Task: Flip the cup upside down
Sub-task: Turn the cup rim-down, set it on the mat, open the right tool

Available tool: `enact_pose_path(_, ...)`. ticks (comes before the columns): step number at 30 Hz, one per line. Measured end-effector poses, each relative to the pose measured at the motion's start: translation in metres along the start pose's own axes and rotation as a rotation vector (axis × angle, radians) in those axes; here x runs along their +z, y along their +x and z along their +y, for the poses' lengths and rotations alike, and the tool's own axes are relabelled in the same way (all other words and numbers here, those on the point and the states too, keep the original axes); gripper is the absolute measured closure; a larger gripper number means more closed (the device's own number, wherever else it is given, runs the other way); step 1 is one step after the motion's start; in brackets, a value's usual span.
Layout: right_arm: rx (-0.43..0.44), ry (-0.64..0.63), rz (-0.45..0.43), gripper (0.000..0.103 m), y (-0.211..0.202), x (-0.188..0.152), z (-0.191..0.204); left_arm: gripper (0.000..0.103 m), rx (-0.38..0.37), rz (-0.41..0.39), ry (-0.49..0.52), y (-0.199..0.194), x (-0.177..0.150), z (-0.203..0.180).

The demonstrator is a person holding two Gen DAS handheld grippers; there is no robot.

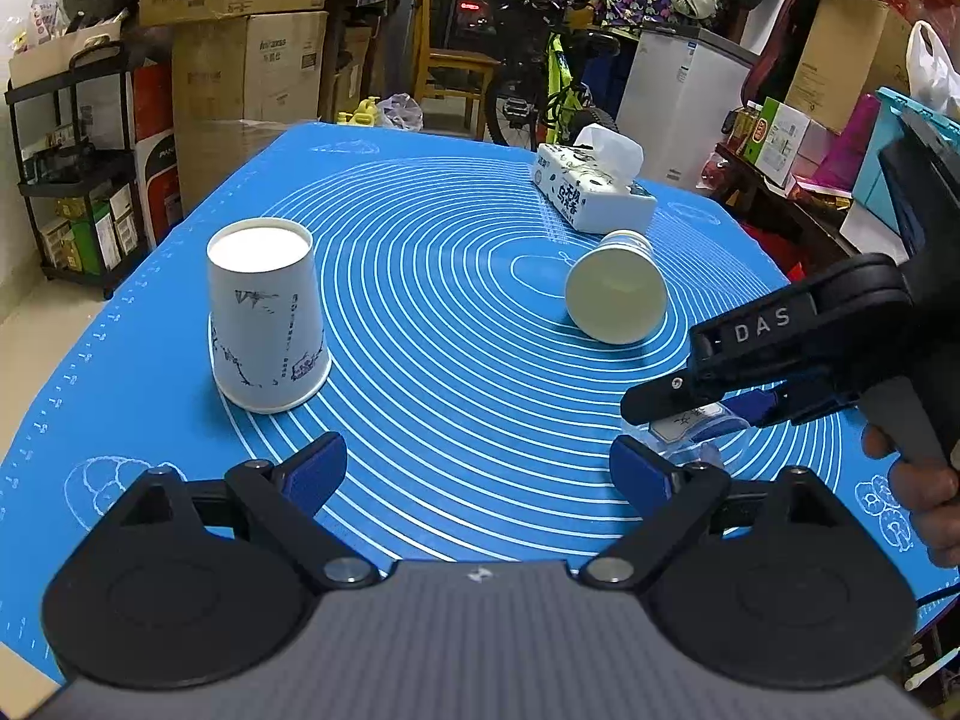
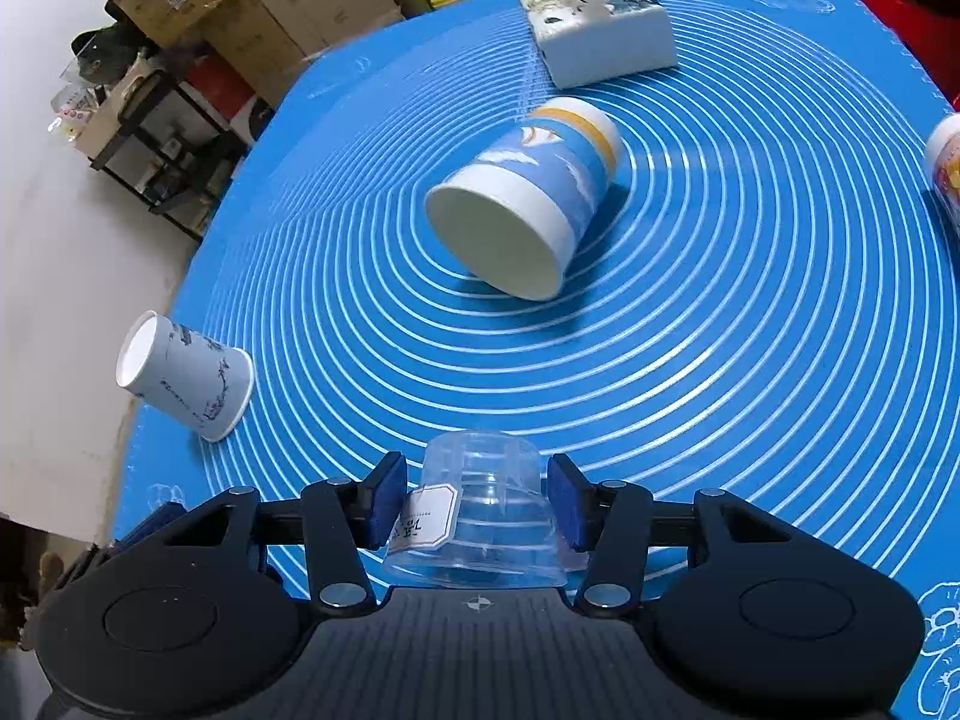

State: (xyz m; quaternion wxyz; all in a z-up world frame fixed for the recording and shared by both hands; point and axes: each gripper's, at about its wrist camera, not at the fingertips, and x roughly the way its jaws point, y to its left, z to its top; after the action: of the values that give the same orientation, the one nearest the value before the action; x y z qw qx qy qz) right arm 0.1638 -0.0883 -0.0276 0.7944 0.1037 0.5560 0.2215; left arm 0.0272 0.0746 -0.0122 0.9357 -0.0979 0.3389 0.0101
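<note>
The right gripper (image 2: pixel 477 501) is closed on a clear plastic cup (image 2: pixel 474 516) — its blue pads press the cup's sides from left and right, and the cup sits base-up, wider rim toward the camera, with a white label (image 2: pixel 429 519) on its left side. In the left wrist view the same cup (image 1: pixel 696 432) appears near the mat's right edge; whether its rim touches the blue mat (image 1: pixel 450 330) is hard to tell through the clear plastic. The left gripper (image 1: pixel 477 471) is spread wide and holds nothing — it hovers over the mat's near edge. A white paper cup (image 1: pixel 267 315) stands upside down toward the left edge. A blue-banded paper cup (image 2: pixel 522 198) lies on its side near the mat's middle, just in front of a tissue pack (image 2: pixel 597 24) toward the far edge.
</note>
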Motion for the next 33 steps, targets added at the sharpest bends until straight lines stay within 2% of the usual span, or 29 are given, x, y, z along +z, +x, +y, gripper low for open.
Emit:
enact_pose_path(6, 0.043, 0.026, -0.054, 0.047, -0.009, -0.003, -0.012, 0.009, -0.007, 0.002, -0.003, 0.002, 0.000, -0.002)
enact_pose_path(9, 0.049, 0.015, -0.151, 0.047, -0.019, -0.004, -0.015, 0.009, -0.007, 0.002, -0.001, 0.003, -0.001, -0.004)
enact_pose_path(11, 0.039, -0.039, -0.252, 0.047, -0.024, -0.007, -0.015, 0.009, -0.009, 0.001, -0.006, 0.003, -0.001, -0.005)
enact_pose_path(13, -0.007, -0.134, -0.358, 0.047, -0.028, -0.014, -0.012, 0.009, -0.013, 0.001, -0.012, 0.004, -0.001, -0.008)
enact_pose_path(16, -0.082, -0.295, -0.444, 0.047, -0.026, -0.029, -0.006, 0.009, -0.017, 0.002, -0.008, 0.005, -0.002, -0.011)
enact_pose_path(20, -0.112, -0.385, -0.450, 0.047, -0.022, -0.043, -0.007, 0.009, -0.023, 0.002, -0.001, 0.005, -0.003, -0.016)
enact_pose_path(25, -0.107, -0.383, -0.421, 0.047, -0.032, -0.052, -0.014, 0.009, -0.034, 0.006, 0.010, 0.005, -0.005, -0.024)
enact_pose_path(32, -0.150, -0.389, -0.326, 0.047, -0.032, -0.073, -0.009, 0.009, -0.045, 0.007, 0.024, 0.001, -0.008, -0.034)
enact_pose_path(33, -0.155, -0.391, -0.334, 0.047, -0.032, -0.075, -0.009, 0.009, -0.046, 0.008, 0.028, 0.001, -0.008, -0.035)
